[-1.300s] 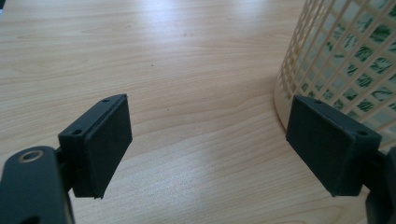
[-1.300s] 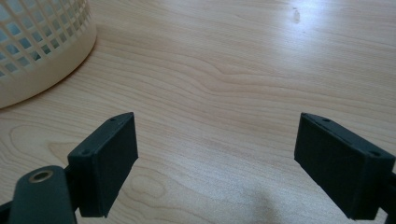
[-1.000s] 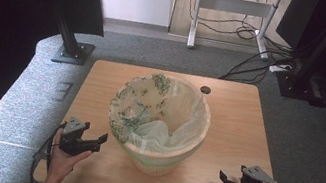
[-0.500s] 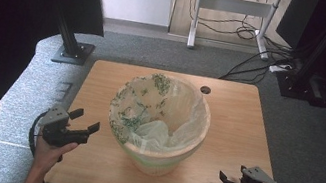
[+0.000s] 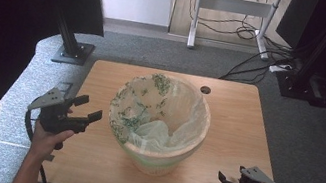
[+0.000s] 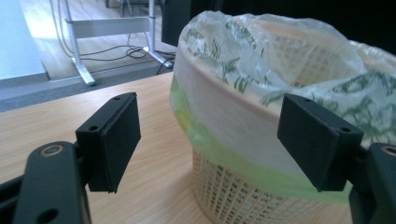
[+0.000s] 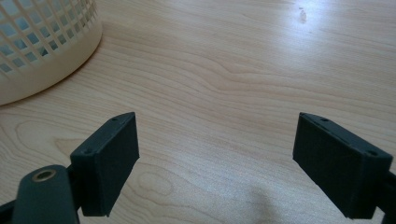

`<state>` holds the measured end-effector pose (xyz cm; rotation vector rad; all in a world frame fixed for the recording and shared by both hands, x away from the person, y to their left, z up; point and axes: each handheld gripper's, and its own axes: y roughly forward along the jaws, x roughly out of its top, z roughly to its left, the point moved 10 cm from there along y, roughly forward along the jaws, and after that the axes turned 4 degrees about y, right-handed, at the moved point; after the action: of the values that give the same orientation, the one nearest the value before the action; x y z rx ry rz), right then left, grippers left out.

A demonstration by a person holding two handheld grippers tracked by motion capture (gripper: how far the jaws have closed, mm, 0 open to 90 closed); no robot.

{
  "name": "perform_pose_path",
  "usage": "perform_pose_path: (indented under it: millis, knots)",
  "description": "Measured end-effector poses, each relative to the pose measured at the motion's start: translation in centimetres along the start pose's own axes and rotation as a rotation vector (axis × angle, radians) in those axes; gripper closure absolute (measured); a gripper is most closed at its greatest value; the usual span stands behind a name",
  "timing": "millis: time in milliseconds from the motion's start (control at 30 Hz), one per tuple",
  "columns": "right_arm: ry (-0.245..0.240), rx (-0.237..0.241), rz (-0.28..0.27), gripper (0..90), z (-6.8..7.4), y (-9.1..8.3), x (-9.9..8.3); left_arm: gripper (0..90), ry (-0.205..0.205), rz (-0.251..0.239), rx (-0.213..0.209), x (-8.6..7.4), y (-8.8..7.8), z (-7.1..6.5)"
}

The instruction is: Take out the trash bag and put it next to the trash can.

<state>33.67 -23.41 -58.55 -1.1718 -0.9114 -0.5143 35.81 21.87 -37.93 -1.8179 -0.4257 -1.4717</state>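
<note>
A cream lattice basket [image 5: 158, 164] stands at the middle of the wooden table [image 5: 235, 129], lined with a clear bag [image 5: 173, 108] printed with green leaves. My left gripper [image 5: 88, 108] hangs in the air just left of the basket, pointing at its rim. Its jaws are open and have just been closing a little, with nothing between the pads. In the left gripper view the bag [image 6: 280, 60] and the basket wall [image 6: 224, 196] stand close ahead of the left gripper [image 6: 215, 135]. My right gripper [image 5: 223, 182] rests open near the table's front right corner, with bare wood between the jaws of the right gripper [image 7: 215, 158] and the basket's foot [image 7: 42, 42] to one side.
A small round cable hole [image 5: 205, 89] lies in the tabletop behind the basket. On the grey floor, a black stand base [image 5: 74, 50] sits off the table's back left corner. A metal desk frame [image 5: 234, 5] and cables [image 5: 257, 62] lie further back.
The left gripper has lifted off the table and drifted outward past the table's left edge, still facing the basket. The right gripper has stayed where it was.
</note>
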Motion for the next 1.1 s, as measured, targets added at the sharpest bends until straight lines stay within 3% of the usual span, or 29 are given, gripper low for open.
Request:
perform_pose_path:
  millis: [67, 233, 467, 567, 700, 967, 1100]
  knots:
    - [0.000, -0.001, 0.000, 14.5, 0.0, 0.0, 0.0, 22.8, -0.013, -0.002, -0.027, 0.3, 0.4, 0.1]
    - [0.003, -0.001, -0.001, 14.5, -0.1, 0.0, 0.0, 23.6, -0.003, 0.023, -0.042, 0.5, 1.3, -0.1]
    - [-0.003, 0.000, 0.000, 14.5, 0.0, 0.0, 0.0, 24.8, 0.031, 0.049, -0.063, 1.7, 2.5, -0.6]
    - [-0.003, 0.000, -0.002, 14.5, 0.0, 0.0, 0.0, 25.3, 0.064, 0.065, -0.080, 2.6, 3.3, -0.8]
    - [-0.003, 0.004, 0.003, 14.6, 0.0, 0.1, -0.1, 25.3, 0.085, 0.090, -0.106, 3.3, 4.4, -0.4]
    - [-0.009, 0.008, 0.002, 14.6, 0.3, 0.2, 0.0, 25.6, 0.066, 0.098, -0.167, 4.3, 7.1, 0.6]
    - [-0.007, 0.008, 0.001, 14.7, 0.3, 0.1, -0.1, 25.8, 0.093, 0.113, -0.186, 4.4, 8.3, 0.4]
